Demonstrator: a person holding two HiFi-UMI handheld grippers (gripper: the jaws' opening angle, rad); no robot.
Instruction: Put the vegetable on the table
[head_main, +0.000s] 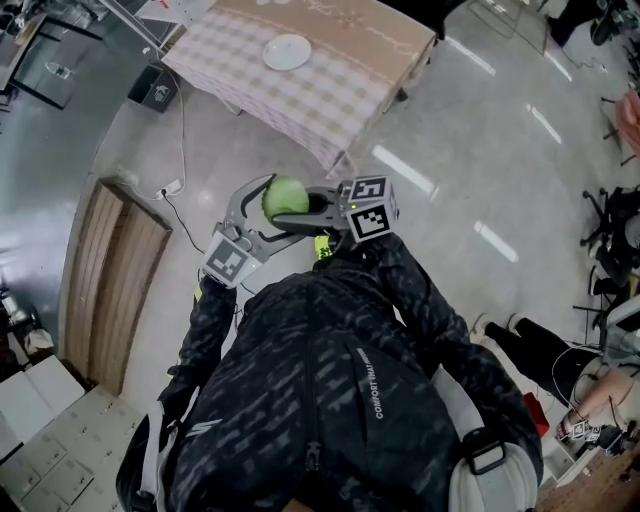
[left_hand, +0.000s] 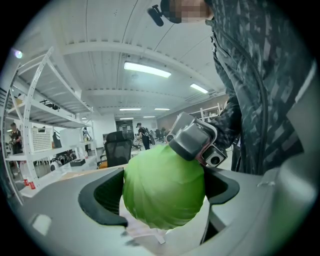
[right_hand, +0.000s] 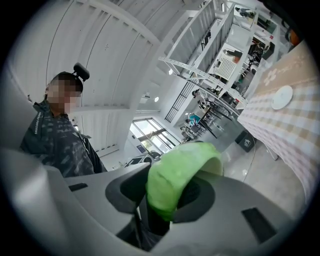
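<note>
A round green cabbage (head_main: 285, 197) hangs in front of my chest, above the floor, gripped from both sides. My left gripper (head_main: 262, 196) curves round its left side and my right gripper (head_main: 316, 203) meets it from the right. In the left gripper view the cabbage (left_hand: 164, 186) fills the gap between the jaws of the left gripper (left_hand: 165, 197), and the other gripper's nose (left_hand: 194, 141) rests on top of it. In the right gripper view the cabbage (right_hand: 172, 177) is wedged in my right gripper (right_hand: 167, 195). The table (head_main: 330, 90), under a checked cloth, stands ahead.
A white plate (head_main: 287, 52) lies on the table. A black bin (head_main: 155, 88) stands at the table's left corner, and a cable with a power strip (head_main: 170, 187) runs over the floor. A wooden panel (head_main: 110, 285) lies at the left. A seated person's legs (head_main: 540, 350) are at the right.
</note>
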